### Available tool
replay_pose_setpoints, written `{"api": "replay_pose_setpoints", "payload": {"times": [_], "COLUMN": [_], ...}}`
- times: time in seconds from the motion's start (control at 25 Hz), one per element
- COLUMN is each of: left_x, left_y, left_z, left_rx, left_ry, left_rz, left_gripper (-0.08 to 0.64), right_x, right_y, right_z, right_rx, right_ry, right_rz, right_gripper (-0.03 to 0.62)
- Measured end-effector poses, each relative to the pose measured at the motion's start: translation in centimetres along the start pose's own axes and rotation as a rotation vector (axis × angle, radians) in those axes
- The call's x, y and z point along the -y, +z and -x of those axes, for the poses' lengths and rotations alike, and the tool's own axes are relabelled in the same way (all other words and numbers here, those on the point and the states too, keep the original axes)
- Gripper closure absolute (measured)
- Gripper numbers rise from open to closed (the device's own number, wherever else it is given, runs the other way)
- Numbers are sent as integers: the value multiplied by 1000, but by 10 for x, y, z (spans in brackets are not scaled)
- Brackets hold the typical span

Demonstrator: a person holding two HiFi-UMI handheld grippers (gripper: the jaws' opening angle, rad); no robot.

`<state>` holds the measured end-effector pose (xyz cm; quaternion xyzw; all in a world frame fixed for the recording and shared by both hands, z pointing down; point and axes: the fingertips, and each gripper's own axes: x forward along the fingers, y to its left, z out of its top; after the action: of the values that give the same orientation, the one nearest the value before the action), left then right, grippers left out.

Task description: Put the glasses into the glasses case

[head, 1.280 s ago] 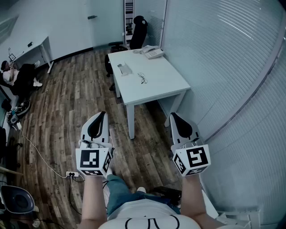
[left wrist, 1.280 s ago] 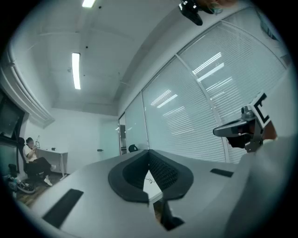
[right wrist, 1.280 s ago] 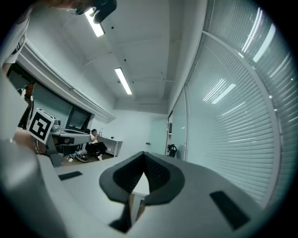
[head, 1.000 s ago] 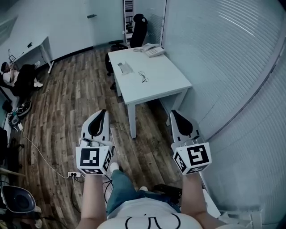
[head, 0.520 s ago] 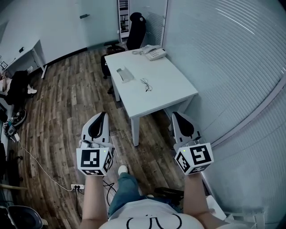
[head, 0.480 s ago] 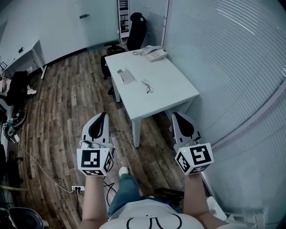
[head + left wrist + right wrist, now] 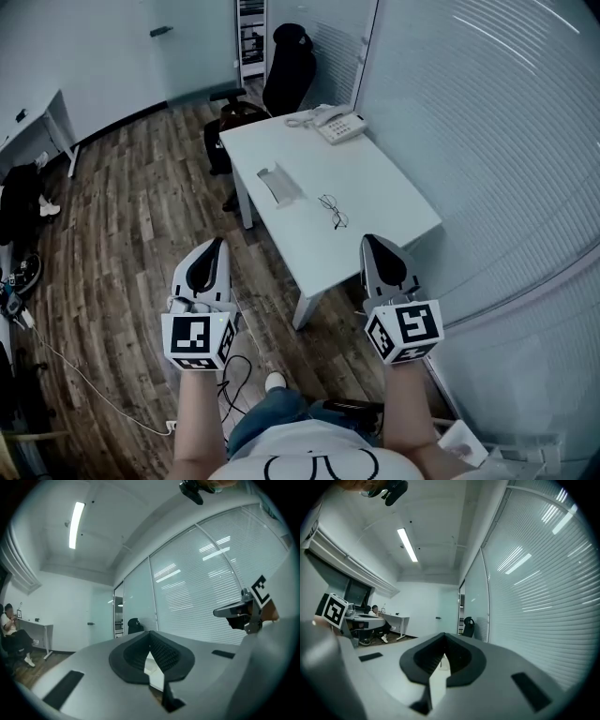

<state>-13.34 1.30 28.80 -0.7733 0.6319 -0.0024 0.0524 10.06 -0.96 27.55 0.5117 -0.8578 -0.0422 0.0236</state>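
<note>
White table (image 7: 384, 173) nearer, glasses (image 7: 333, 212) on it, wood floor (image 7: 131, 216)

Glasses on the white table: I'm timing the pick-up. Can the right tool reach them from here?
Probably not yet: the right tool, shut, is held above the table's near edge, the glasses farther in. Nothing blocks the way.

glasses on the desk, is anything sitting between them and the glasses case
Nothing visible does. The glasses lie on the white desk, apart from the glasses case, with only bare desktop between them. The telephone sits at the far end, off that path.
</note>
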Motion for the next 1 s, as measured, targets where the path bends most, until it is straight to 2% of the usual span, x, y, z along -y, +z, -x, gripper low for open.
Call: {"api": "replay_pose_setpoints", "payload": {"times": [0.24,0.36,0.4,0.48,0.52,0.8,1.0], "left_x": [-27,-28,-27,-25,-26,-32,-28], "left_y": [-29,-43,-49,-59,-64,-92,-112], "left_z": [-41,-61,-68,-81,-89,-163,-210], "left_rx": [-39,-58,-65,-82,-90,-140,-190], "left_ry": [-30,-41,-44,-46,-45,-4,6], "left_rz": [60,81,85,86,85,88,86], "left_gripper": [543,543,543,543,543,543,543], "right_x": [8,24,28,35,39,79,108], "right_y": [-30,-47,-53,-68,-75,-130,-177], "right_z": [-40,-55,-60,-74,-83,-157,-201], "right_rx": [-109,-163,-174,-200,-214,-315,-416], "right_ry": [-81,-97,-88,-60,-46,37,84], "right_rz": [30,8,-4,-20,-25,-41,-29], "right_gripper": [580,577,573,472,448,391,385]}}
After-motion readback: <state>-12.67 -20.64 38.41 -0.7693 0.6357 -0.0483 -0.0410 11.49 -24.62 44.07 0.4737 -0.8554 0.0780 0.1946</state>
